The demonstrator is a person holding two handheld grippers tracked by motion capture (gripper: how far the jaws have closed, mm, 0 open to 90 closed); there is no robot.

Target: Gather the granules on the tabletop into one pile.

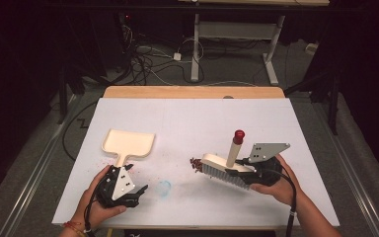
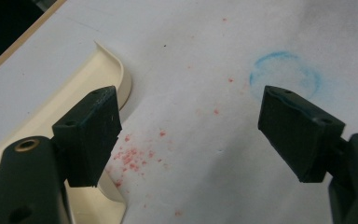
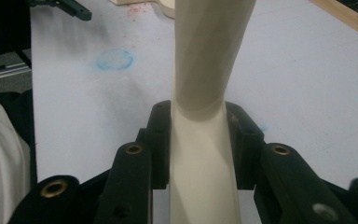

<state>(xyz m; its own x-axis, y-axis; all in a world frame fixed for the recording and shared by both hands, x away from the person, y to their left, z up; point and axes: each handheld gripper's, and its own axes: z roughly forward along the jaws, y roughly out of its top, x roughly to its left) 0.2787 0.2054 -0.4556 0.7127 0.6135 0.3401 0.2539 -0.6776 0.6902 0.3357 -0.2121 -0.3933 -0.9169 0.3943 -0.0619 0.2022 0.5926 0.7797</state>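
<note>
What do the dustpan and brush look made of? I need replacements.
Dustpan: likely cream plastic, smooth with a moulded curved rim. Brush: matching smooth cream handle, probably plastic, red cap, pale bristles that could be synthetic; too small to tell.

A: At twelve o'clock in your right gripper view, the brush handle [image 3: 209, 56] runs off the top edge.

B: And in your left gripper view, the dustpan [image 2: 51, 112] is cut off at eight o'clock, partly behind a jaw.

On the worktop [image 1: 187, 118], the dustpan [image 1: 128, 143] lies left of centre, above my left tongs [image 1: 137, 192]; the brush [image 1: 224, 170] lies right of centre, crumbs [image 1: 195, 163] at its left end.
</note>
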